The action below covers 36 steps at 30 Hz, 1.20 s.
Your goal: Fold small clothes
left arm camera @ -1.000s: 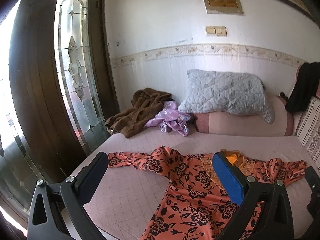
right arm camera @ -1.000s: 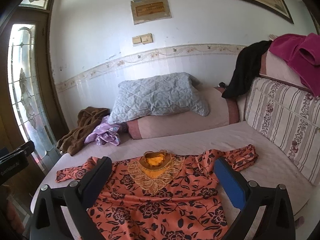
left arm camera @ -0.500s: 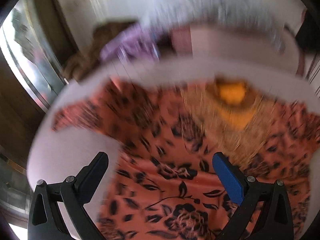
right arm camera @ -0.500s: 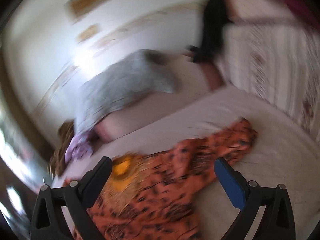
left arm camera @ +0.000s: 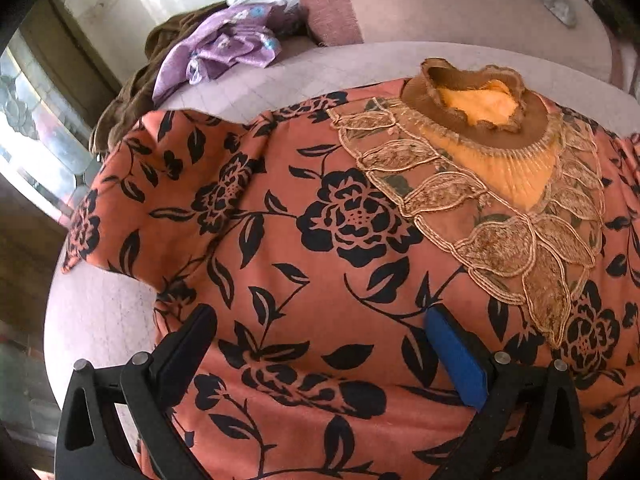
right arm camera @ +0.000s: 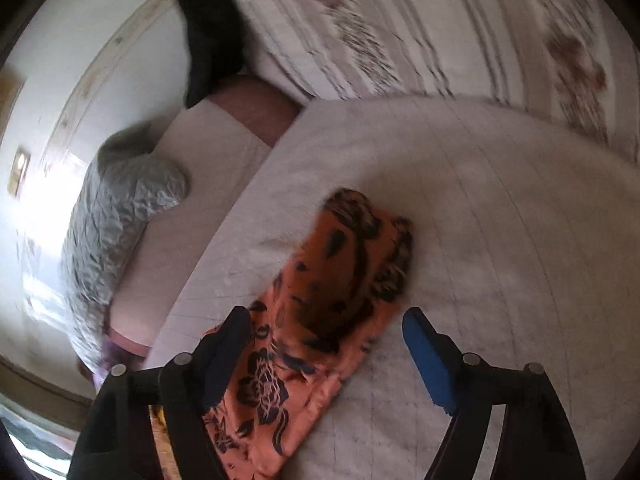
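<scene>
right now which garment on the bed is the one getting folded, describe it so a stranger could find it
Start at the pale quilted bed. Spread flat across its middle lies the orange top, printed with black roses. Its gold lace collar sets it apart from the crumpled purple cloth and brown garment heaped near the pillows.

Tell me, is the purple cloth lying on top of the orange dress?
No, the purple cloth lies apart from the orange dress, farther back beside a brown garment.
</scene>
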Motion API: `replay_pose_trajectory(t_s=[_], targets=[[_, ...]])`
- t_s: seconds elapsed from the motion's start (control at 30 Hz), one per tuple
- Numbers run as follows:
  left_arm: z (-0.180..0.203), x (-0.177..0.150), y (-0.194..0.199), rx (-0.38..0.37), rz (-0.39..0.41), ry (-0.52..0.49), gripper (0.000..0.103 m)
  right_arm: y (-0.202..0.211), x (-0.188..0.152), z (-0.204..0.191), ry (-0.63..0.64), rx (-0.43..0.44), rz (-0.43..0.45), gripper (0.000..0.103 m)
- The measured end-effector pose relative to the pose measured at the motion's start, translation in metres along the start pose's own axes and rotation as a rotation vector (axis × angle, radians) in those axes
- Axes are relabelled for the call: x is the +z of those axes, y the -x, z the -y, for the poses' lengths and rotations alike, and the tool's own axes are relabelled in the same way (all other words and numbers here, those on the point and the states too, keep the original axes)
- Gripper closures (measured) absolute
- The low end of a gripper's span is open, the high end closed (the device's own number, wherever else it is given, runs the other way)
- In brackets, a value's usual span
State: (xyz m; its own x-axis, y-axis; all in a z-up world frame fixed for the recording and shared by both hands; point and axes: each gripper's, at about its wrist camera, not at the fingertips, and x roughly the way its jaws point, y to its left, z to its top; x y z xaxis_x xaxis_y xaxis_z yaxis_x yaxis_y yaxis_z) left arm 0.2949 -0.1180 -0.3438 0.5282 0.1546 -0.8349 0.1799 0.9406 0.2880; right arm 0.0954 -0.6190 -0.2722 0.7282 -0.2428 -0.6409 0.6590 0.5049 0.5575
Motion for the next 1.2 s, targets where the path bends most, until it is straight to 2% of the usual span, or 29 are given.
replay_pose_trajectory(t_s=[0.1,0.2,0.23,0.27,0.3,0.33,0.37,0.43,0.53,0.57,0.67,0.73,0.87,0.97,1.0,1.03,1.07,1.13,1.2], targets=[[0.000,-0.003,0.008,-0.007,0.018,-0.001,0.000,0.011,-0.003,-0.016,0.067,-0.013,0.039,0.023],[0.000,0.000,0.015,-0.021,0.059,-0.003,0.000,0.003,-0.006,-0.018,0.112,-0.108,0.029,0.023],[0.002,-0.001,0.019,-0.017,0.076,-0.010,0.000,-0.003,-0.008,-0.015,0.111,-0.132,0.012,0.026],[0.003,-0.001,0.021,-0.014,0.091,-0.017,0.000,-0.014,-0.007,-0.012,0.113,-0.147,-0.017,0.032],[0.003,0.000,0.024,-0.012,0.107,-0.024,0.000,-0.021,-0.007,-0.011,0.124,-0.155,-0.036,0.049],[0.002,0.001,0.026,-0.012,0.120,-0.028,0.000,-0.029,-0.007,-0.012,0.150,-0.164,-0.050,0.074],[0.001,0.001,0.030,-0.017,0.129,-0.028,0.000,-0.035,-0.007,-0.017,0.179,-0.175,-0.057,0.083],[-0.008,0.003,0.040,-0.037,0.156,-0.002,0.000,-0.029,-0.010,-0.028,0.174,-0.155,-0.044,0.092],[-0.029,0.007,0.057,-0.062,0.211,0.055,0.000,0.011,-0.021,-0.067,0.184,0.082,-0.024,0.095],[-0.036,0.008,0.062,-0.070,0.229,0.077,0.000,0.027,-0.029,-0.087,0.199,0.202,-0.027,0.095],[-0.066,0.012,0.070,-0.091,0.260,0.155,0.000,0.049,-0.057,-0.135,0.239,0.481,-0.089,0.095],[-0.086,0.011,0.071,-0.083,0.265,0.199,0.000,0.052,-0.085,-0.168,0.288,0.605,-0.165,0.095],[-0.124,0.007,0.068,-0.074,0.254,0.300,0.000,0.039,-0.143,-0.220,0.346,0.731,-0.321,0.095],[-0.150,0.001,0.064,-0.070,0.245,0.367,0.000,0.010,-0.184,-0.246,0.370,0.743,-0.458,0.081],[-0.156,-0.001,0.061,-0.064,0.238,0.383,0.000,0.003,-0.193,-0.248,0.359,0.746,-0.496,0.054],[-0.161,-0.003,0.058,-0.064,0.227,0.395,0.000,-0.002,-0.202,-0.248,0.326,0.753,-0.523,0.016],[-0.164,-0.005,0.055,-0.071,0.217,0.401,0.000,-0.003,-0.206,-0.243,0.280,0.768,-0.512,0.009],[-0.166,-0.005,0.050,-0.103,0.196,0.404,0.000,-0.004,-0.204,-0.236,0.247,0.800,-0.485,0.009],[-0.162,-0.002,0.048,-0.141,0.191,0.397,0.000,-0.008,-0.197,-0.230,0.227,0.784,-0.461,0.009]])
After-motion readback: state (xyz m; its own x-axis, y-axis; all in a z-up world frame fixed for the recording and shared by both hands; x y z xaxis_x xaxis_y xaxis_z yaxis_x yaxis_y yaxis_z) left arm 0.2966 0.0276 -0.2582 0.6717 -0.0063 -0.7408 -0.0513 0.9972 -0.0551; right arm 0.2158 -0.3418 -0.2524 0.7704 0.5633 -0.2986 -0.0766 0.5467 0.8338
